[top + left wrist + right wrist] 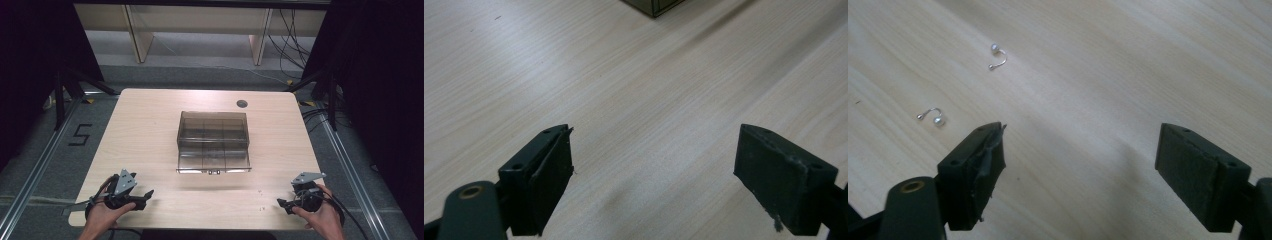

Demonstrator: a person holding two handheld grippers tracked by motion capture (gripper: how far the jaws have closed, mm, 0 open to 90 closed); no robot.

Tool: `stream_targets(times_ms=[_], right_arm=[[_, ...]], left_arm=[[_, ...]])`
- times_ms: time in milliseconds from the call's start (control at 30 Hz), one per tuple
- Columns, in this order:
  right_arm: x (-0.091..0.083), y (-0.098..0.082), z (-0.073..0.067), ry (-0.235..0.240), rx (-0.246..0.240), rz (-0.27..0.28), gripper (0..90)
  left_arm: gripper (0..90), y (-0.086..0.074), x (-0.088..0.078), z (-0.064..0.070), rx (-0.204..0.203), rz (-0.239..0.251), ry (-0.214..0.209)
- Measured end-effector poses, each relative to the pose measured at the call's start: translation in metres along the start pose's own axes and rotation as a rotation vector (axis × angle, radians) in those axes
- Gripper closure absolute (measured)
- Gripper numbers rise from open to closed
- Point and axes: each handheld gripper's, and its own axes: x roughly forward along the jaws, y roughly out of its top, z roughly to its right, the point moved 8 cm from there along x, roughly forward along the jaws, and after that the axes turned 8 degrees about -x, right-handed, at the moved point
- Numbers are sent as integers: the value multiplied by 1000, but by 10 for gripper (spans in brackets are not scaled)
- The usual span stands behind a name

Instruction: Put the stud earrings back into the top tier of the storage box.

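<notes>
1. The right tool (286, 204) rests at the near right corner of the worktop (150, 125), held in the person's right hand (322, 215); its jaws stand wide apart with nothing between them.
2. 2 small pearl earrings lie on the worktop just ahead of the right tool and off to its left jaw's side: the nearer earring (933, 116) sits just beyond that jaw's tip, the farther earring (997, 56) lies a little beyond it.
3. In the high view both earrings show as tiny specks just left of the right tool.
4. The left tool (145, 196) lies at the near left corner, gripped by the left hand (102, 216), jaws spread with bare wood between them.
5. A clear smoky box (213, 142) with dividers sits at the worktop's middle, well ahead of both tools, its lid raised at the back.
</notes>
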Motion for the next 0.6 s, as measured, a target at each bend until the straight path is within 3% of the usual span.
stream_targets(times_ms=[67, 133, 167, 233, 267, 300, 333, 367, 400, 500, 533, 600], right_arm=[[-3, 0, -2, 14, 0, -27, 232], [-4, 2, -3, 7, -39, -28, 244], [-6, 2, -5, 14, -41, -36, 251], [-8, 2, -8, 24, -35, -57, 267], [-8, 4, -4, 6, -92, -41, 284], [-10, 5, -8, 11, -86, -51, 306], [-11, 6, -9, 10, -92, -63, 317], [-11, 6, -9, 10, -92, -63, 317], [-11, 7, -12, 14, -121, -80, 340], [-12, 8, -15, 17, -130, -91, 362], [-12, 10, -17, 22, -149, -99, 375], [-12, 11, -19, 32, -142, -109, 375]], left_arm=[[151, 0, -2, 0, 17, -5, -2], [151, 0, -2, -1, 21, -4, -2], [151, 0, -2, 0, 9, -9, -5], [151, 0, -2, -1, 23, -4, -2], [151, 0, -2, 0, 22, -3, -7], [151, 0, -2, 0, 20, -1, -7], [151, -1, -4, -3, 68, -38, -4], [151, -2, -4, -2, 53, -35, -3], [151, -2, -4, -2, 53, -34, -3], [151, -2, -3, -3, 58, -37, 1], [151, -1, -1, 0, 14, -14, -7], [151, -1, -1, 0, 16, -16, -7]])
